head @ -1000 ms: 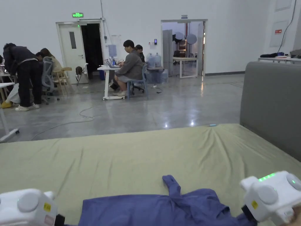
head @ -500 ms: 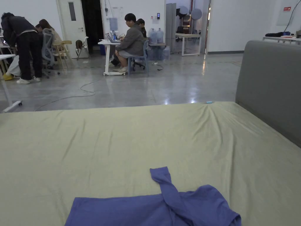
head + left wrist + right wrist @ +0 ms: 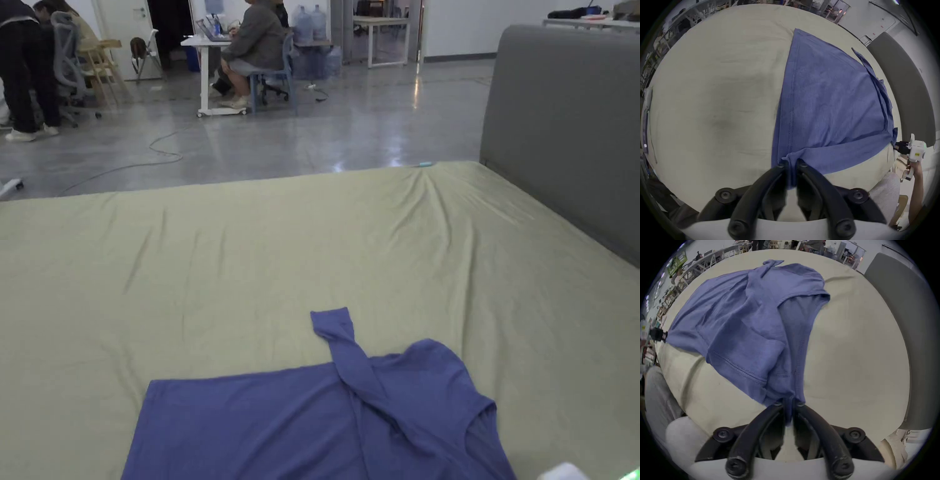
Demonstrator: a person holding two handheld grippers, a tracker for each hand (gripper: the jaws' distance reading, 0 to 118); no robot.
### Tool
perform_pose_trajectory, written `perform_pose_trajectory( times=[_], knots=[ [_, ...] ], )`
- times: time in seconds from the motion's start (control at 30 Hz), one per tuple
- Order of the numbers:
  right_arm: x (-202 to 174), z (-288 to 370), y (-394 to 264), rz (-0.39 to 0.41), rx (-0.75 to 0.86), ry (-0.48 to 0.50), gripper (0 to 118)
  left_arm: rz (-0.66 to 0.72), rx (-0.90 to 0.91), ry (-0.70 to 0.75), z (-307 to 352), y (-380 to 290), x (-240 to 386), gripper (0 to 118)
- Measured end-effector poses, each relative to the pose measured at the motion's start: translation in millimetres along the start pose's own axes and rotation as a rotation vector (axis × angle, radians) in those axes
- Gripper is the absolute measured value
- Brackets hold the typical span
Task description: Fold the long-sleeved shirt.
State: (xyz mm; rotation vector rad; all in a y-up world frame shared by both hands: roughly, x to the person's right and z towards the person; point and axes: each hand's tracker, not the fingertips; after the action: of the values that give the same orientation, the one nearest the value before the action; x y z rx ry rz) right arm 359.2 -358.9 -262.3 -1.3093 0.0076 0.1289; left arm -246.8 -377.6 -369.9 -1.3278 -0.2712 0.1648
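The left gripper point(image 3: 790, 165) and the right gripper point(image 3: 788, 403) are each pinching the near edge of the blue shirt point(image 3: 325, 412), now lying low in the frame on the green bed point(image 3: 250, 262). The grippers have dropped out of the head view since a second ago; I judge the fold is beginning.

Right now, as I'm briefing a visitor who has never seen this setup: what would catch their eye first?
Probably the blue shirt, spread on the near part of the pale green bed sheet with one sleeve flipped up across it. Next, the left gripper and right gripper, each shut on a bunched edge of the cloth. Beyond the bed, people sit at desks.
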Motion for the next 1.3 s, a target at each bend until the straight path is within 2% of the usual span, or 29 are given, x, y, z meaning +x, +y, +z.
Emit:
perform_pose_trajectory(
  times=[0.03,0.07,0.1,0.13,0.2,0.23,0.27,0.3,0.33,0.37,0.4,0.47,0.53,0.57,0.6,0.63,0.73,0.8,0.87,0.9,0.97,1.07,1.1,1.13,1.17,1.2,1.3],
  knots=[
    [4.0,18.6,-1.2,-0.014,0.030,-0.013,79,0.007,0.075,0.052,16.4,-1.8,4.2,93],
    [5.1,41.1,-4.7,-0.025,0.081,-0.056,100,-0.001,0.138,0.070,34.0,-5.1,10.6,116],
    [5.4,62.2,-8.2,-0.024,0.137,-0.086,104,-0.023,0.190,0.053,48.5,-10.6,14.2,118],
    [5.9,86.6,-14.0,-0.033,0.218,-0.080,104,-0.041,0.260,0.004,65.7,-18.6,19.0,118],
    [5.2,114.7,-24.4,-0.107,0.300,-0.004,104,-0.040,0.330,-0.025,85.8,-34.5,31.7,117],
    [1.4,123.2,-29.1,-0.153,0.322,0.041,102,-0.031,0.288,-0.056,87.5,-42.3,36.3,104],
    [-1.2,125.1,-34.5,-0.174,0.326,0.106,88,-0.034,0.213,-0.056,84.6,-51.2,38.8,67],
    [-4.8,122.3,-38.8,-0.180,0.322,0.154,46,-0.034,0.170,-0.042,78.8,-56.2,44.0,10],
    [-12.5,117.4,-41.3,-0.193,0.309,0.154,0,-0.051,0.143,0.013,71.8,-61.4,50.6,0],
    [-23.5,110.8,-39.4,-0.177,0.288,0.127,0,-0.086,0.134,0.041,63.8,-64.1,56.9,0],
    [-31.1,104.2,-44.1,-0.150,0.252,0.049,0,-0.097,0.135,0.041,56.1,-64.3,54.9,0],
    [-52.8,91.8,-45.0,-0.033,0.209,0.082,0,-0.101,0.103,-0.020,49.1,-46.2,59.0,0],
    [-60.0,91.5,-38.5,-0.020,0.230,0.081,0,-0.101,0.154,-0.030,52.2,-10.0,62.7,1],
    [-61.2,90.6,-35.8,-0.010,0.228,0.091,0,-0.116,0.198,-0.039,51.8,17.4,65.0,31],
    [-61.7,89.5,-33.2,-0.008,0.224,0.094,0,-0.123,0.235,-0.043,48.6,41.7,66.6,82],
    [-51.6,81.6,-36.4,-0.015,0.223,0.097,0,-0.136,0.277,-0.013,42.4,72.4,68.8,118],
    [-43.5,74.4,-36.2,-0.062,0.216,0.094,0,-0.173,0.299,-0.002,-2.6,165.2,72.4,116],
    [-41.4,72.1,-40.0,-0.083,0.208,0.087,0,-0.127,0.245,0.144,-36.6,215.2,73.3,113],
    [-35.8,62.9,-44.2,-0.114,0.188,0.081,0,-0.075,0.198,0.181,-83.0,255.6,68.3,96],
    [-36.5,64.5,-44.1,-0.124,0.178,0.060,0,-0.057,0.176,0.191,-98.2,264.3,66.5,91],
    [-33.7,58.3,-45.2,-0.148,0.153,0.039,0,-0.028,0.153,0.210,-110.9,271.6,69.8,91],
    [-11.9,47.8,-46.3,-0.174,0.142,0.052,0,-0.096,0.162,0.280,-118.0,270.2,81.3,91],
    [-7.6,46.4,-45.2,-0.179,0.144,0.049,15,-0.094,0.153,0.278,-115.0,266.3,86.6,83],
    [-0.7,43.9,-43.0,-0.197,0.154,0.050,66,-0.121,0.162,0.288,-108.2,261.0,92.1,57],
    [1.9,38.8,-36.6,-0.226,0.166,0.042,106,-0.162,0.181,0.293,-101.0,256.5,100.3,18],
    [4.2,33.2,-31.9,-0.250,0.161,0.024,118,-0.188,0.212,0.271,-98.2,264.7,96.7,0],
    [5.5,17.5,-14.9,-0.192,0.164,0.024,117,-0.230,0.257,0.281,-82.3,264.4,105.3,0]
  ],
)
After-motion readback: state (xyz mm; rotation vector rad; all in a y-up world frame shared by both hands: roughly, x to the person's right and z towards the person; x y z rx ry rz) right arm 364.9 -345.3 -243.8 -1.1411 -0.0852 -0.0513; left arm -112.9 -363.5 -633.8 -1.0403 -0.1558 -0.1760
